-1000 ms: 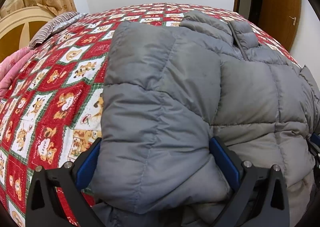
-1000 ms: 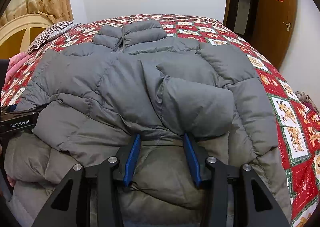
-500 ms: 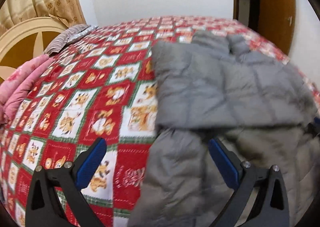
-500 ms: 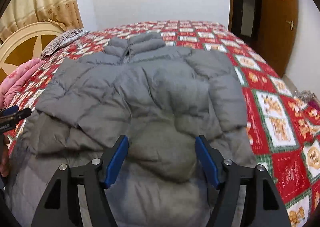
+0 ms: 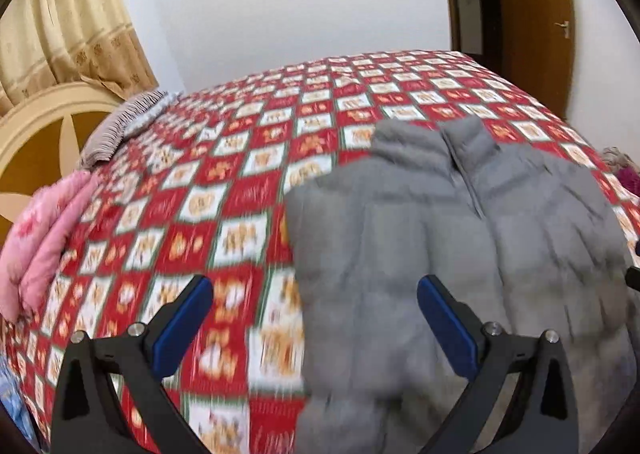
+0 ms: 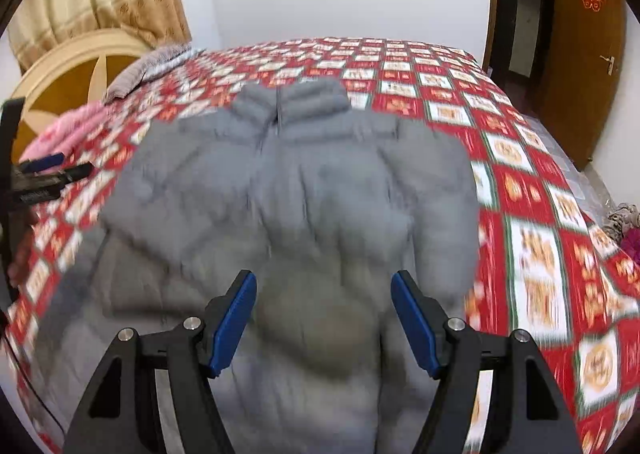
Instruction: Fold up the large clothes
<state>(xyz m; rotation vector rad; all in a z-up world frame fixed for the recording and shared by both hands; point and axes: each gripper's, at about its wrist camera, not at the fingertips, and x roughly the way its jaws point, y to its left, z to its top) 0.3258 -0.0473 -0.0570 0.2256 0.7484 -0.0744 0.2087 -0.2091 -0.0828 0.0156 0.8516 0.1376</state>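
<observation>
The left gripper hangs above the bed with its blue-padded jaws spread wide and nothing between them; below it lie the bedspread and the left edge of the jacket. The right gripper is likewise released, jaws apart and empty, poised over the near middle of the jacket. The grey puffer jacket lies flat on the red, white and green checked bedspread, hem nearest, collar at the far end, zip running up the middle. Both views are blurred, so the fold lines are hard to read. At the left, a pink quilt sits by the bed's edge, with a striped cloth farther on. Beyond stand a round headboard, curtains, a white wall and, far right, a wooden door.
</observation>
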